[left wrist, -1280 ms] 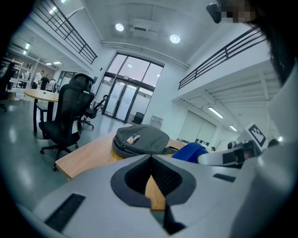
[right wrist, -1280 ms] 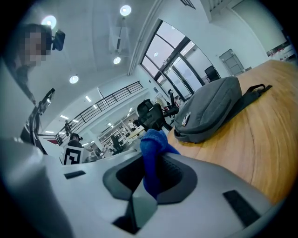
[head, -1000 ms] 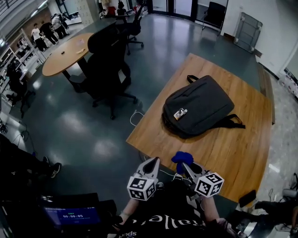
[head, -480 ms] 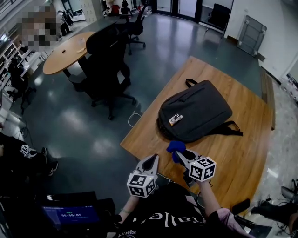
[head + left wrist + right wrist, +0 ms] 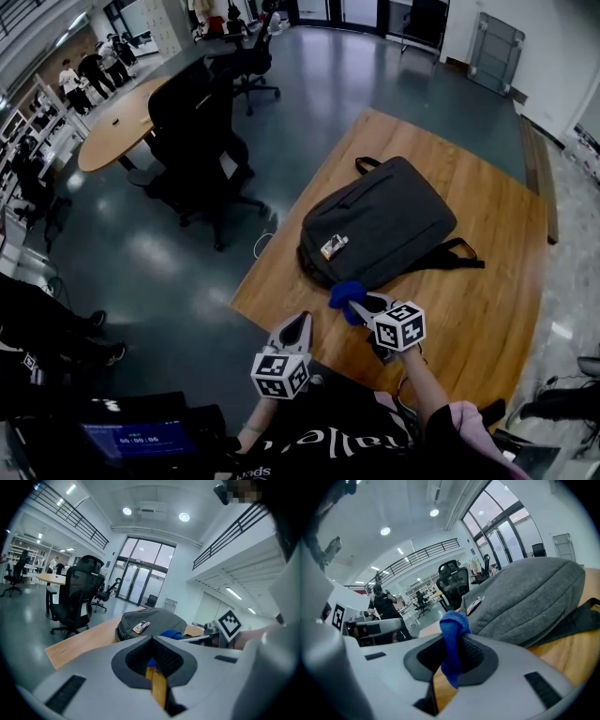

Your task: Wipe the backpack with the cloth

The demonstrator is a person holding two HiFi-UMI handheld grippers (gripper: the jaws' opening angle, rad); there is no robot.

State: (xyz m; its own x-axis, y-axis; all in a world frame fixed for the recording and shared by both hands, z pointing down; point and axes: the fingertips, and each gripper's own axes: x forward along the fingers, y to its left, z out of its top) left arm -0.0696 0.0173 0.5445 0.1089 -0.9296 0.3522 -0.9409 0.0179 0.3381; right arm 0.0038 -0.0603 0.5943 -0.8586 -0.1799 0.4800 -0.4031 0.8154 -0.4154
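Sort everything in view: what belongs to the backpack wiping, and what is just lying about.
Job in hand: dark grey fabric backpack; small blue cloth, clamped in the right gripper; rectangular wooden table under the backpack.
Lying about: black office chair; round wooden table; white cable loop on the floor.

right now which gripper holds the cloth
The right gripper: its jaws are shut on the blue cloth; the left gripper is shut and empty.
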